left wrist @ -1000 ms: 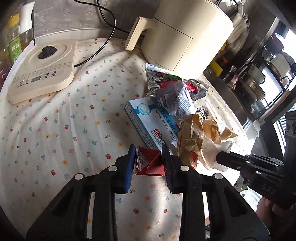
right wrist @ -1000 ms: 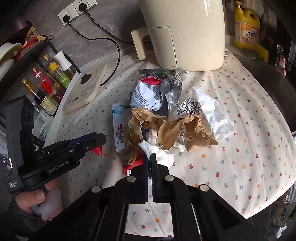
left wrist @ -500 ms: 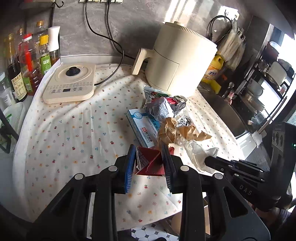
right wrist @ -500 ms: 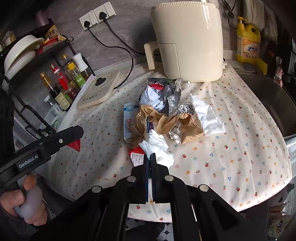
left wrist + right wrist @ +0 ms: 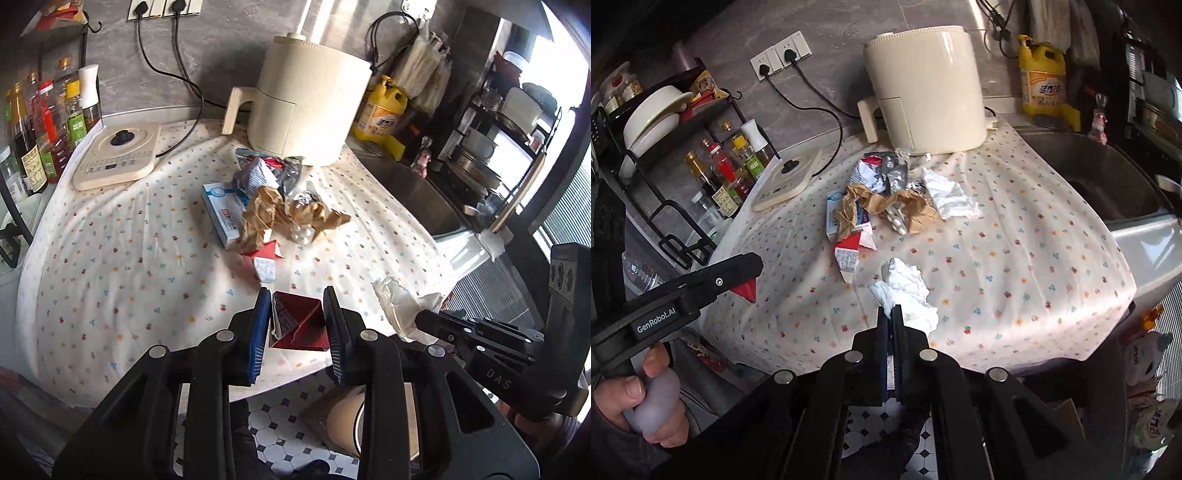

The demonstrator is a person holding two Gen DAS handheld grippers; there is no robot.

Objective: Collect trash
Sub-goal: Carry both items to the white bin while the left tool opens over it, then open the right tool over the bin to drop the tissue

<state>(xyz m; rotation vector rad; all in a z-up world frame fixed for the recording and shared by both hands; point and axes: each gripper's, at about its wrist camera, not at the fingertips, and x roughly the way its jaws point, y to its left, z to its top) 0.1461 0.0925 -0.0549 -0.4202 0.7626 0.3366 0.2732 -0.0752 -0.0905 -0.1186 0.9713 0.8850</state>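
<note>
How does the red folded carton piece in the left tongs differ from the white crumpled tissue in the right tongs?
The red folded carton piece is stiff, with sharp creases; the white crumpled tissue is soft and shapeless. The carton piece sits wedged across a wide gap in the left tongs; the tissue is pinched by one edge in the nearly closed right tongs, its bulk hanging free beyond the tips. Both are held near the table's front edge.

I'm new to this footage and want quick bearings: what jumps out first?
Both grippers carry trash: the left gripper is shut on a dark red carton, and the right gripper pinches a white crumpled tissue. Behind them, brown crumpled paper tops the litter pile mid-tablecloth, before a cream air fryer.
</note>
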